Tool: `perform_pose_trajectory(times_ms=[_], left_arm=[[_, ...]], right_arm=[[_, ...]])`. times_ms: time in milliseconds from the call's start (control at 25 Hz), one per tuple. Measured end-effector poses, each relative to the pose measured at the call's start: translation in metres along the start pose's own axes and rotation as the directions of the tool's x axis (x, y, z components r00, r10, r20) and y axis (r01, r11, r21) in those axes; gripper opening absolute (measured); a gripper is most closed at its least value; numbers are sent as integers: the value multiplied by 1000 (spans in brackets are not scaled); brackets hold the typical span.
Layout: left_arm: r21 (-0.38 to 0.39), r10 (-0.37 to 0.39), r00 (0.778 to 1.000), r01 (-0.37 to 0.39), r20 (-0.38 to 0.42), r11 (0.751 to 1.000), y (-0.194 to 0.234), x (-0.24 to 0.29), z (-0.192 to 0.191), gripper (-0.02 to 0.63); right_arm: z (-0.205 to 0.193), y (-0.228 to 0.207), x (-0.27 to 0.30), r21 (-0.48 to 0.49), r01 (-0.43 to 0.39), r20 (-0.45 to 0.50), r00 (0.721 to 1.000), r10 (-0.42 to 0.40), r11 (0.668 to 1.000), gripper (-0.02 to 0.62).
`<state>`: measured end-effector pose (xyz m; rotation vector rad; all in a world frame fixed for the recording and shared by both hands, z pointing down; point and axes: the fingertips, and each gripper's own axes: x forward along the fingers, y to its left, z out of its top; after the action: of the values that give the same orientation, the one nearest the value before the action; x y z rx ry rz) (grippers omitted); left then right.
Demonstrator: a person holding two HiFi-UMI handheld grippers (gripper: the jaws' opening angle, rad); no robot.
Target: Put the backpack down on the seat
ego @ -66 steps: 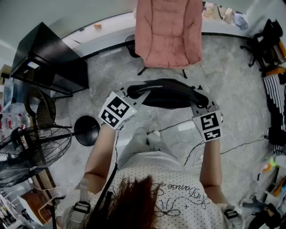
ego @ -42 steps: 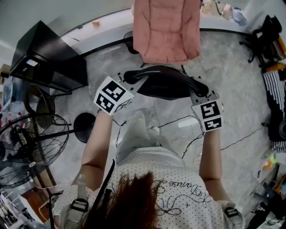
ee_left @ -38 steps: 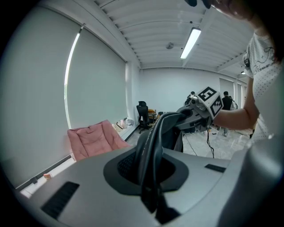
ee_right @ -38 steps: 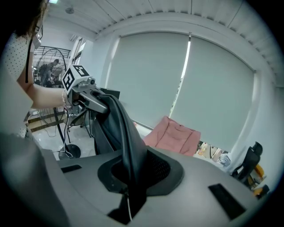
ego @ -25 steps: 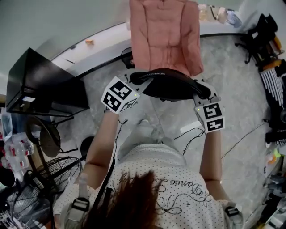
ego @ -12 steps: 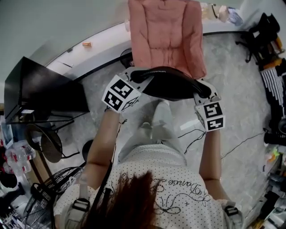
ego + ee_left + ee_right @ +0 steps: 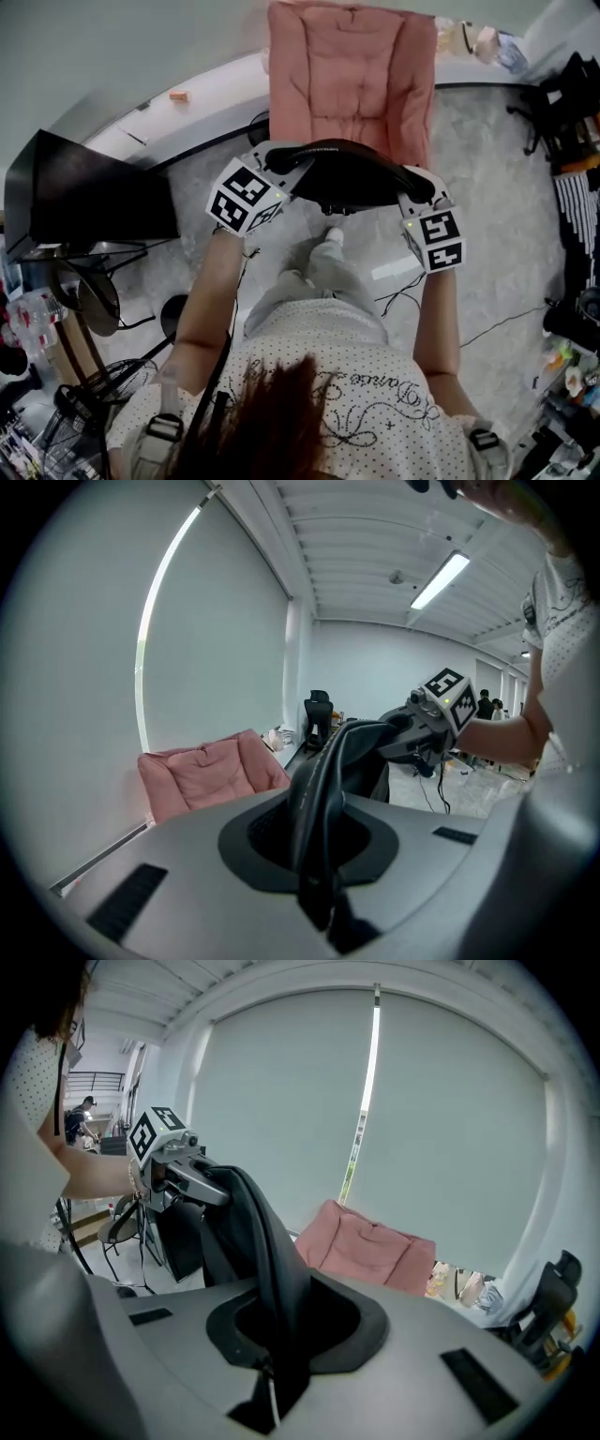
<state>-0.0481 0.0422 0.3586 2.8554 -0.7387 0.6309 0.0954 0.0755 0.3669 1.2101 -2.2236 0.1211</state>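
I hold a black backpack (image 7: pixel 352 178) in the air between both grippers, just in front of the pink padded seat (image 7: pixel 352 75). My left gripper (image 7: pixel 284 166) is shut on the backpack's left strap (image 7: pixel 323 789); my right gripper (image 7: pixel 411 194) is shut on its right strap (image 7: pixel 272 1269). In the left gripper view the strap runs out of the jaws toward the right gripper (image 7: pixel 441 700), with the pink seat (image 7: pixel 206 775) low by the wall. The right gripper view shows the left gripper (image 7: pixel 164 1162) and the pink seat (image 7: pixel 370 1246) beyond the bag.
A black cabinet (image 7: pixel 89 202) stands at the left with a fan base (image 7: pixel 173 314) and a chair below it. A white ledge (image 7: pixel 187 103) runs along the wall. Black office chairs (image 7: pixel 572 103) and clutter fill the right side. Cables (image 7: pixel 487 328) lie on the floor.
The person has stepped closer to the pink seat, which now sits larger and nearer above the backpack. Both grippers keep their hold on the backpack's straps.
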Motion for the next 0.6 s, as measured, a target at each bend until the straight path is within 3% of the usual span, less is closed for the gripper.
perform_pose_trajectory(times_ms=[280, 600], left_arm=[[-38, 71, 997, -70, 15, 997, 37, 44, 33, 37], [-74, 108, 994, -107, 2, 991, 68, 75, 45, 37]], right_arm=[[19, -69, 34, -47, -58, 24, 998, 59, 997, 52], [27, -109, 66, -61, -93, 30, 995, 95, 994, 52]])
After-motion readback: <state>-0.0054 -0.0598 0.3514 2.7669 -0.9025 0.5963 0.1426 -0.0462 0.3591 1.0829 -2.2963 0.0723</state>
